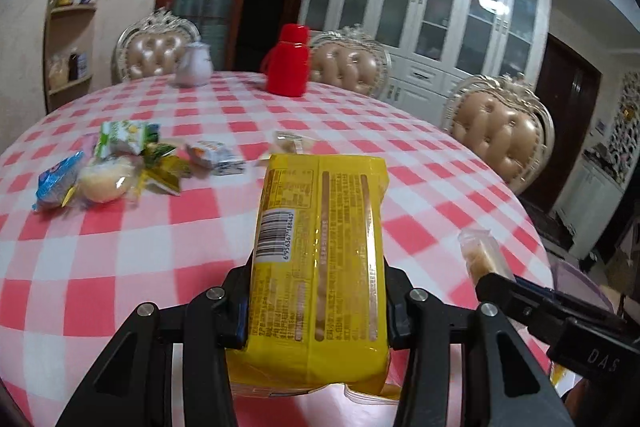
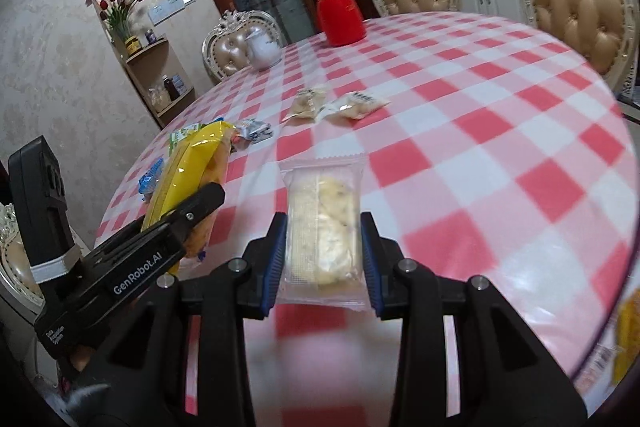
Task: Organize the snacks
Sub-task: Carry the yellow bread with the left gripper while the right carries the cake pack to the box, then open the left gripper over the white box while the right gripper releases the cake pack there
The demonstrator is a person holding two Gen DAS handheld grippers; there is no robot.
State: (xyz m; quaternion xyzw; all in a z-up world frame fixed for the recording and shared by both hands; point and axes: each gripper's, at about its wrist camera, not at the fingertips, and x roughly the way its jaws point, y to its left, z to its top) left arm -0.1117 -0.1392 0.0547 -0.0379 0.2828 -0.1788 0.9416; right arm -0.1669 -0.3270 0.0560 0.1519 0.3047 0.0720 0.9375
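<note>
- Left gripper (image 1: 316, 311) jaws clamp a yellow pack (image 1: 320, 247), lifted above the desk (image 1: 120, 247)
- Right gripper (image 2: 324, 259) jaws hold a clear pastry packet (image 2: 322, 227) over the desk
- Snack pile (image 1: 120, 163) lies far left; two packets (image 2: 336, 105) mid-desk
- Red flask (image 1: 290, 61) and white teapot (image 1: 194, 65) stand at the far edge

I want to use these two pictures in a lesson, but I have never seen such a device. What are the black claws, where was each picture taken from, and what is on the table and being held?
A person holds a two-finger gripper in each hand; a camera on each looks along its fingers. In the left wrist view, the left gripper clamps a yellow snack pack. In the right wrist view, the right gripper clamps a clear-wrapped pastry. On the checked tablecloth lie more small snack packets, a red flask and a white teapot.
</note>
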